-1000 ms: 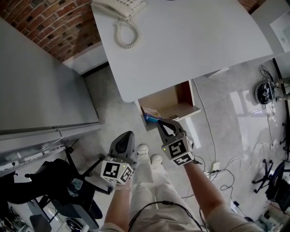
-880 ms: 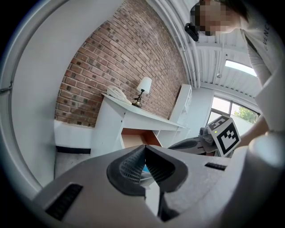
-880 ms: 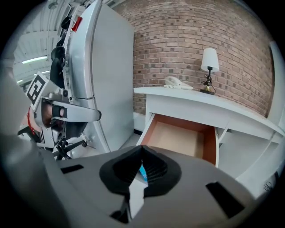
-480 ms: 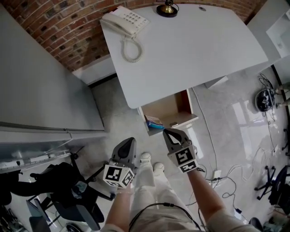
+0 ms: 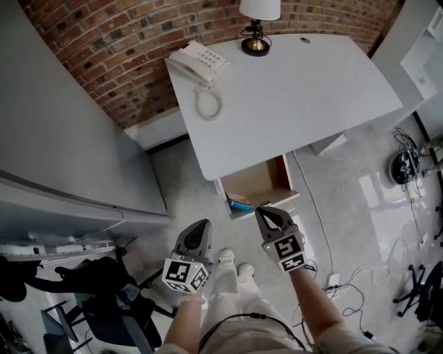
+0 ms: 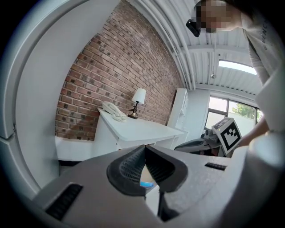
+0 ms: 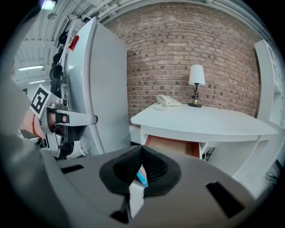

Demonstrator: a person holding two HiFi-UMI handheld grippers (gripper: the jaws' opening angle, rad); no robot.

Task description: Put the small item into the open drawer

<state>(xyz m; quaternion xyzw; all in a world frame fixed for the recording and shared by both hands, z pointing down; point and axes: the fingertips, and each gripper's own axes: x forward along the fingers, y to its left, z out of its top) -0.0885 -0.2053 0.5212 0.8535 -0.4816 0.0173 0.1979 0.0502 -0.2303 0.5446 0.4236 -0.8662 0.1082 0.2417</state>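
The open drawer hangs under the white desk, its wooden inside showing. A small blue item lies at the drawer's front left corner. My right gripper is shut and holds nothing, its tips just short of the drawer's front edge. My left gripper is shut and holds nothing too, lower left of the drawer over the floor. In the right gripper view the closed jaws point at the drawer, with a blue sliver of the item showing past them. The left gripper view's jaws meet at the tips.
A corded phone and a lamp stand on the desk by the brick wall. A tall grey cabinet fills the left. A black office chair is lower left; cables lie on the floor right.
Both grippers have drawn back from the drawer towards the person. The right gripper, at the drawer front a second ago, now sits below it. More of the desk shows.
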